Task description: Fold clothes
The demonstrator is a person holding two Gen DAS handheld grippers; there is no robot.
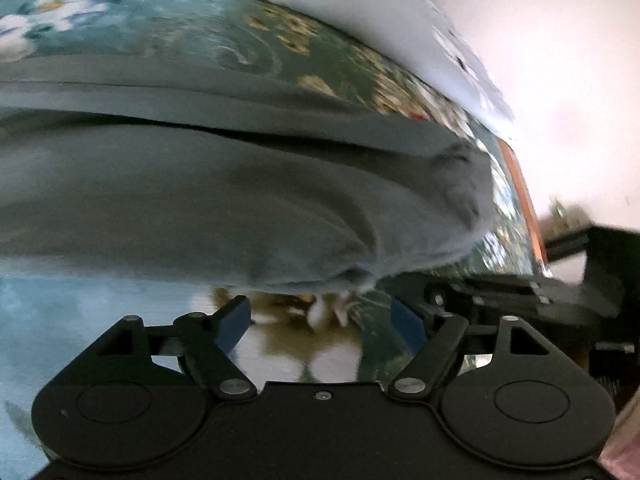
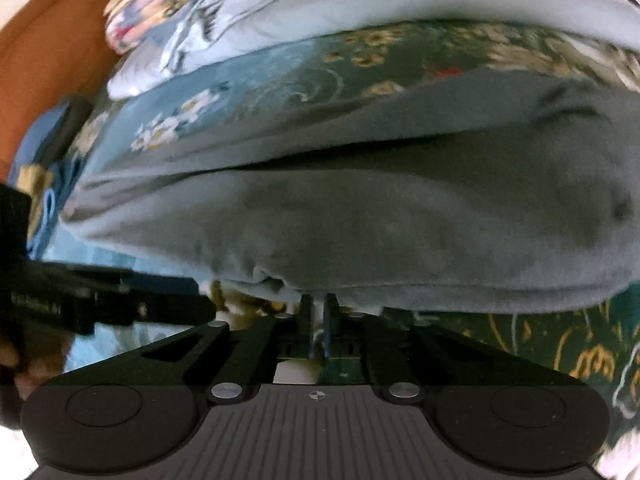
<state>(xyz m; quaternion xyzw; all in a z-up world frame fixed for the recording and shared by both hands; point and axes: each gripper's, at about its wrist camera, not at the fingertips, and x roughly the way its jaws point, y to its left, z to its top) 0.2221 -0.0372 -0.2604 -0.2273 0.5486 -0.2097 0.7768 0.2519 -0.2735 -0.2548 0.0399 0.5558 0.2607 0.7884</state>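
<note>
- Left wrist view: the left gripper (image 1: 322, 320), black with blue pads, stands spread wide, nothing between its fingers, both pads clear of the cloth.
- Just ahead of its fingertips lies the grey soft fabric garment (image 1: 224, 200), folded over on itself so that one layer rests on another with a dark seam line between them; its near hem bulges toward the camera and a few white threads or tags poke out under it (too blurred to say which).
- The garment rests on a teal and dark green bedspread printed with white and yellow flowers (image 1: 168, 24), which reaches past it on every side.
- Beyond the bedspread lies a pale blue-white quilt or pillow (image 1: 360, 4), and an orange wooden edge (image 1: 524, 196) runs down the right side.
- At the lower right the black body of the other tool (image 1: 520, 292) reaches in toward the garment's near corner.

- Right wrist view: the right gripper (image 2: 319, 312) has its fingers pressed together, tips at the garment's near hem; whether cloth is caught between them I cannot tell.
- The grey garment (image 2: 380, 220) fills the middle of the view, lying across the flowered bedspread (image 2: 280, 76).
- A rumpled pale printed quilt (image 2: 224, 4) sits at the far side, with an orange wooden board (image 2: 52, 48) to the left.
- The left gripper's black frame (image 2: 100, 300) enters from the left edge, low beside the hem.
</note>
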